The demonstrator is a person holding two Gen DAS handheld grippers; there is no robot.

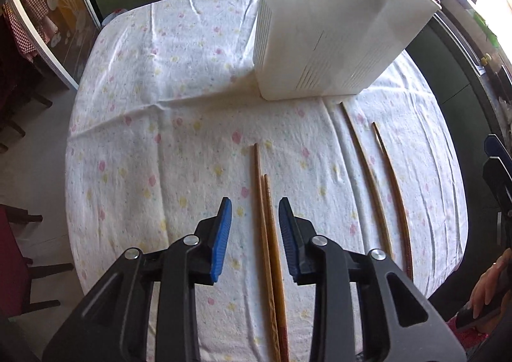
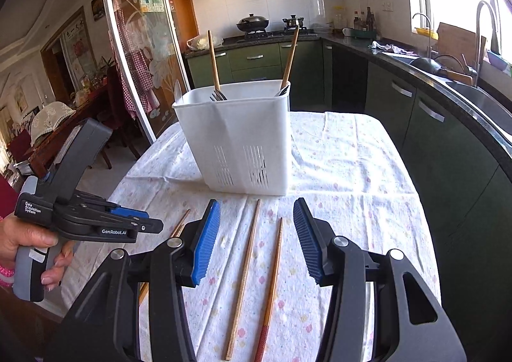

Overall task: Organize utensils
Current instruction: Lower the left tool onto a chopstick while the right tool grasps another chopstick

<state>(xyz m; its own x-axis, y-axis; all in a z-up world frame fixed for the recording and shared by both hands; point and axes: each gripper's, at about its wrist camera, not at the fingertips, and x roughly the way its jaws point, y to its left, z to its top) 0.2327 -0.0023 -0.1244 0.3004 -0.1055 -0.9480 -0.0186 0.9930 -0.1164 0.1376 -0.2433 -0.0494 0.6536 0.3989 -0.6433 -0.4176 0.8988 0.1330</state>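
- Your left gripper stands spread astride two chopsticks near the desk's near edge, not touching
- Right gripper spread over another pair
- Sticks look light, stiff, slick; pinch mid-length, both together

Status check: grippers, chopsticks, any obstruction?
Left gripper open, astride two wooden chopsticks. Right gripper open over second pair. White slotted plastic utensil holder ahead, path clear.

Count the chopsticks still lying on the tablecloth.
4. One pair lies side by side between the left hand-held gripper's blue pads. The other two lie apart, between the right hand-held gripper's pads. More stand in the white caddy.
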